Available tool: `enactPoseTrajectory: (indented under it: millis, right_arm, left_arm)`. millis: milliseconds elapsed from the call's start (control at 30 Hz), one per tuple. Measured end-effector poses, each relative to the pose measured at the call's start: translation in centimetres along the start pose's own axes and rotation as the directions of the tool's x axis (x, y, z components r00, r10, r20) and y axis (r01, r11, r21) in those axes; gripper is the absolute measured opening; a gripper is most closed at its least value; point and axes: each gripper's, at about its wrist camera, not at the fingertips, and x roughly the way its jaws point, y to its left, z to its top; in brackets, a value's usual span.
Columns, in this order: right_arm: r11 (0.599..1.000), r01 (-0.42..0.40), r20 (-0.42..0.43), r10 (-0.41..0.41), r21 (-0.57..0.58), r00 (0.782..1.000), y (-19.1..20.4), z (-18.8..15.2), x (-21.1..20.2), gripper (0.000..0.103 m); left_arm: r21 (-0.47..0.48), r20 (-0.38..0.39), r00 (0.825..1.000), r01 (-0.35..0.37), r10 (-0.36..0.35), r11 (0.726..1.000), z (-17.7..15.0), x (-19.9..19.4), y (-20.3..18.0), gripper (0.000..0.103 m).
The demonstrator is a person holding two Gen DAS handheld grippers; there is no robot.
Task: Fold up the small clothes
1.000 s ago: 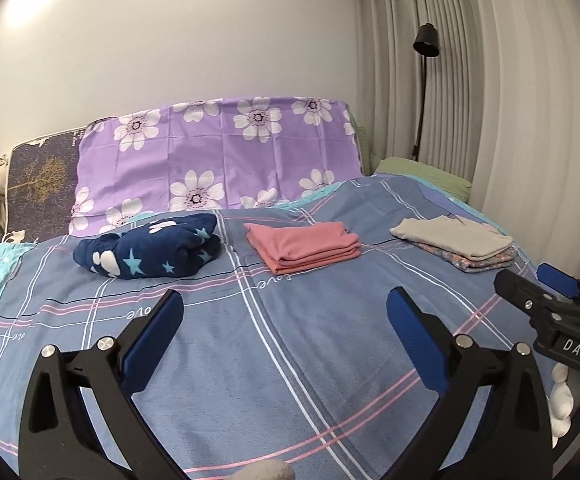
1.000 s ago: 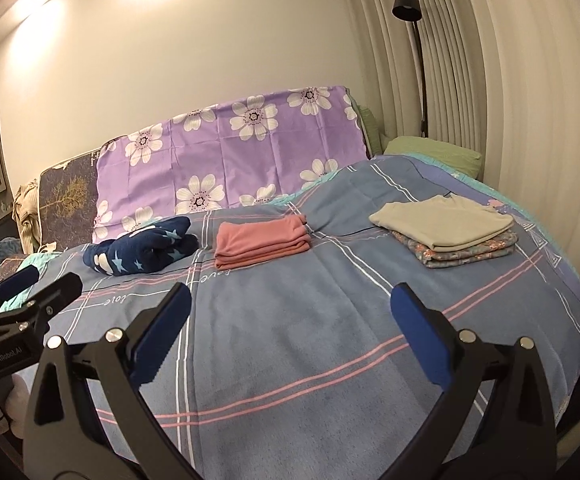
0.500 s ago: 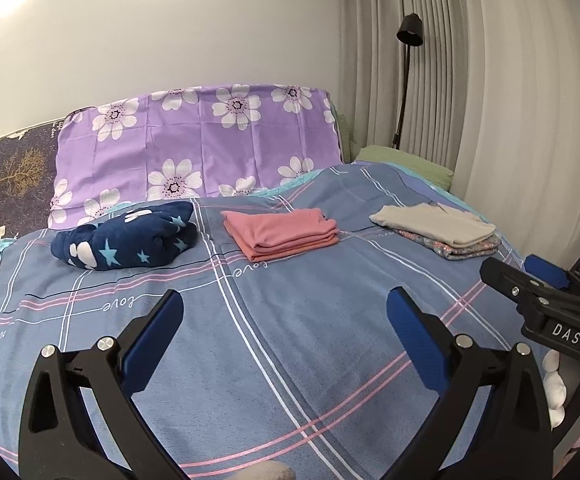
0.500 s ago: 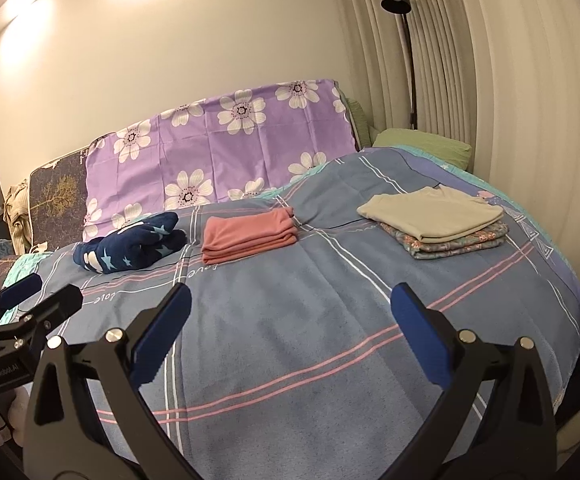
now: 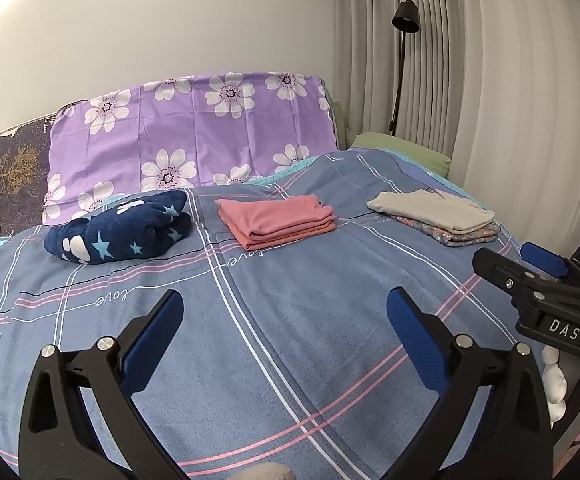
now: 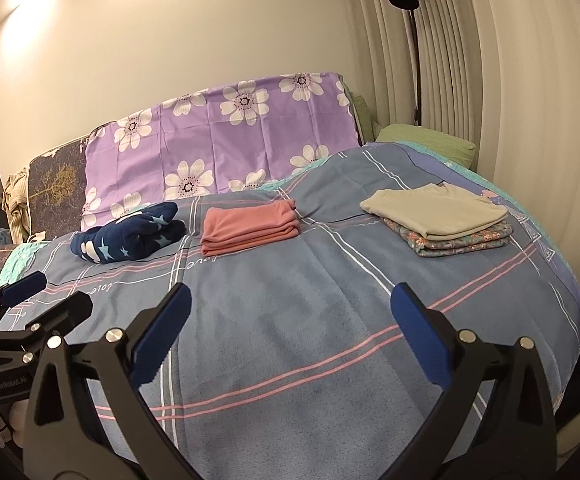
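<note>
Three lots of clothes lie in a row across the far half of the blue checked bedspread [image 5: 290, 320] [image 6: 310, 300]. At the left sits a rolled navy garment with stars [image 5: 119, 232] [image 6: 129, 236]. A folded pink garment [image 5: 277, 220] [image 6: 249, 226] lies in the middle. A beige top rests on a floral piece [image 5: 434, 216] [image 6: 442, 218] at the right. My left gripper [image 5: 285, 320] hangs open above the near bedspread, holding nothing. My right gripper [image 6: 290, 316] is open and empty too, well short of the clothes.
A purple flowered cloth [image 5: 193, 140] [image 6: 225, 140] covers the headboard. A green pillow [image 5: 402, 152] lies at the far right by the curtain, under a black lamp [image 5: 404, 20]. Each gripper shows at the side of the other's view: right gripper [image 5: 546, 280], left gripper [image 6: 21, 312].
Both wrist views have shifted slightly, with the clothes sliding a little left in frame. The grippers stay open and the clothes lie as before.
</note>
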Motion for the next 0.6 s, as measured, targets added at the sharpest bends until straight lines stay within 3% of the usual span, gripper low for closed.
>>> enactPoseTrajectory:
  millis: [600]
  right_arm:
    - [1.000, 0.008, -0.014, -0.009, -0.021, 1.000, 0.52, -0.03, 0.58, 0.101]
  left_arm:
    - [0.002, -0.016, 1.000, 0.013, -0.013, 1.000, -0.51, 0.68, 0.00, 0.102]
